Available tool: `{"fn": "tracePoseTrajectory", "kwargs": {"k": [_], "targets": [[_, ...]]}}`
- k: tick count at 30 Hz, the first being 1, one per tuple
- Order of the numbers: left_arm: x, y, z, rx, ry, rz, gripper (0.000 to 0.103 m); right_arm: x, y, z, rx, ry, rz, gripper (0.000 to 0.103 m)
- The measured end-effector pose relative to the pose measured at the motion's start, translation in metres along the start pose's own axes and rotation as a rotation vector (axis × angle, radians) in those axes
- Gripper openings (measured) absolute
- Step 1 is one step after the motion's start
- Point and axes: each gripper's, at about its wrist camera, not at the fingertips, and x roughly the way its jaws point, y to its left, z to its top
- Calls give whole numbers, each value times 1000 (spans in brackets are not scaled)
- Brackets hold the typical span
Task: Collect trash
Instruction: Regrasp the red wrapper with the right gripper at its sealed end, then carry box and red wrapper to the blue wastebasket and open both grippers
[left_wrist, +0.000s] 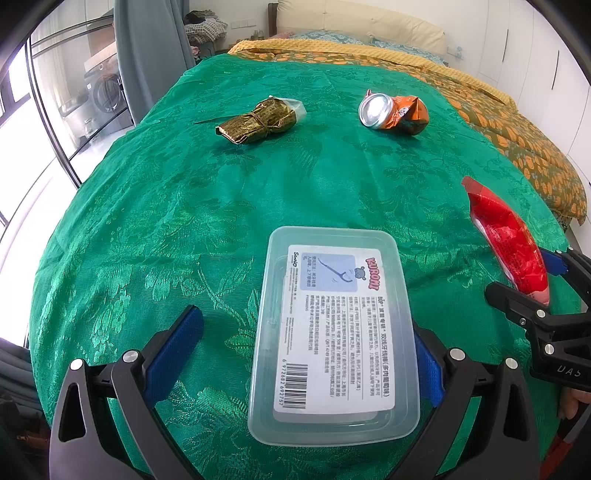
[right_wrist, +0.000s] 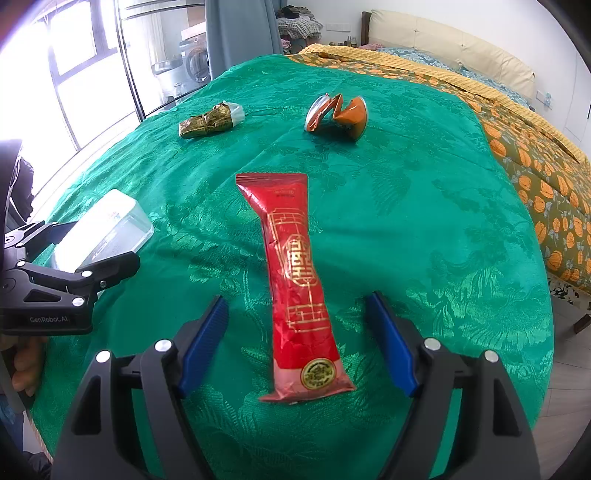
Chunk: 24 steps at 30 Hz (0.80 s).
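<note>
Item: red snack wrapper (right_wrist: 303, 291), flat on green bedspread (right_wrist: 424, 221), between my right gripper (right_wrist: 295, 343) pads, untouched, jaws wide. My left gripper (left_wrist: 306, 354) straddles the clear plastic box (left_wrist: 332, 332); grip unclear. Risk: thin foil slips or cloth bunches when I close.

1. Green bedspread (left_wrist: 258, 206) is lying bare between the near items and the far ones, giving open passage.
2. Plastic box (left_wrist: 332, 332) is occupying the left gripper (left_wrist: 306, 354) gap.
3. Red packet (right_wrist: 299, 288) is lying between the right gripper (right_wrist: 295, 343) fingers, clear of both pads.
4. Crushed can (left_wrist: 391, 112) and brown wrapper (left_wrist: 255, 122) are sitting well apart, with room between them.
</note>
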Motion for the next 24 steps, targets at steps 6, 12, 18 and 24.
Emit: {"fn": "tracePoseTrajectory", "kwargs": {"k": [6,12,18,24], "targets": [[0,0,0,0,0,0,97,0,0,0,0,0,0,75],[0,1,0,-2,2,-7,97,0,-1,0,2,0,7,75],[-9,9,-5,52,38,-97,97,-9,-13,11,35,92,98,75],[-15,6,-1,94,39,-103,85,-3,-9,35,15,171,115,49]]}}
